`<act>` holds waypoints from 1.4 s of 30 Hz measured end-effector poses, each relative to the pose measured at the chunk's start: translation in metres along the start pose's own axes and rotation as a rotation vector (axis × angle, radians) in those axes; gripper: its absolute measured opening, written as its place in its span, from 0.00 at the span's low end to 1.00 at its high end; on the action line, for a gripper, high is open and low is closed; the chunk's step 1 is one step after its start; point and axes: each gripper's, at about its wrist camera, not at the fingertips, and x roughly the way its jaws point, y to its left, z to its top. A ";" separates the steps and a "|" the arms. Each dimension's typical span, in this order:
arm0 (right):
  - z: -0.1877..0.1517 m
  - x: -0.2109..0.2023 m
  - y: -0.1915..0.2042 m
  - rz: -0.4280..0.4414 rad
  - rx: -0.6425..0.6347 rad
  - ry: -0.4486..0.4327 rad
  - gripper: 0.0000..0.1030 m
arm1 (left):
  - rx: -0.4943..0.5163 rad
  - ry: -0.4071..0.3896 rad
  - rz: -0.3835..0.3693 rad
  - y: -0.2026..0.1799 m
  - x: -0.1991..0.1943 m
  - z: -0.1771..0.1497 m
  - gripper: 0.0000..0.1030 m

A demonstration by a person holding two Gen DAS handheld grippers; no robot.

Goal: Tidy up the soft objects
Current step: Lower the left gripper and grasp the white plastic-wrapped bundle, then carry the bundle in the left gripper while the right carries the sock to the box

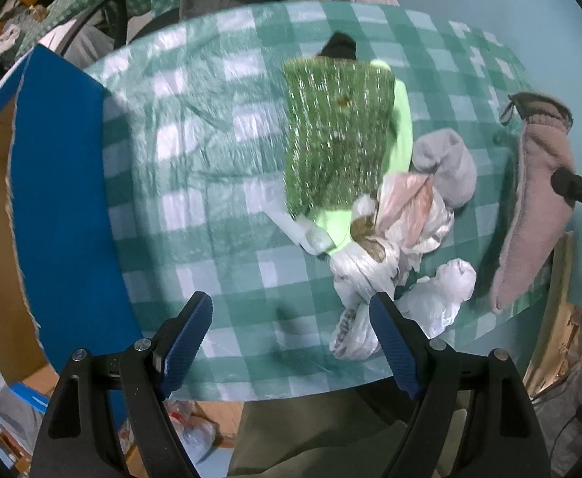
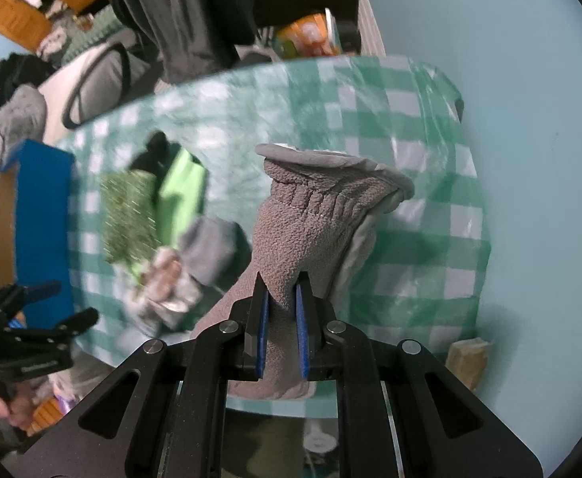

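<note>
holding a grey fleece slipper [image 2: 291, 239] pinched between its blue pads, your right gripper [image 2: 282, 326] hangs over the green checked tablecloth [image 2: 410, 127], the slipper's opening uppermost in the wrist view. your left gripper [image 1: 291, 342] stands wide with nothing between its fingers, over the cloth near the crumpled plastic bags [image 1: 374, 263]. beside them lie a glittery green cloth [image 1: 331, 135] and a grey sock [image 1: 446, 163]; a blue box [image 1: 60, 183] stands at the cloth's left edge.

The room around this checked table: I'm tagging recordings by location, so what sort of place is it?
Probably a lived-in home room. A green checked tablecloth covers the table, clothes lie heaped beside a bag, and wooden shelves stand behind.
</note>
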 end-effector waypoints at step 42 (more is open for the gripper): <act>0.006 0.068 0.005 -0.162 0.065 -0.006 0.27 | 0.134 -0.002 0.013 -0.083 0.048 0.002 0.44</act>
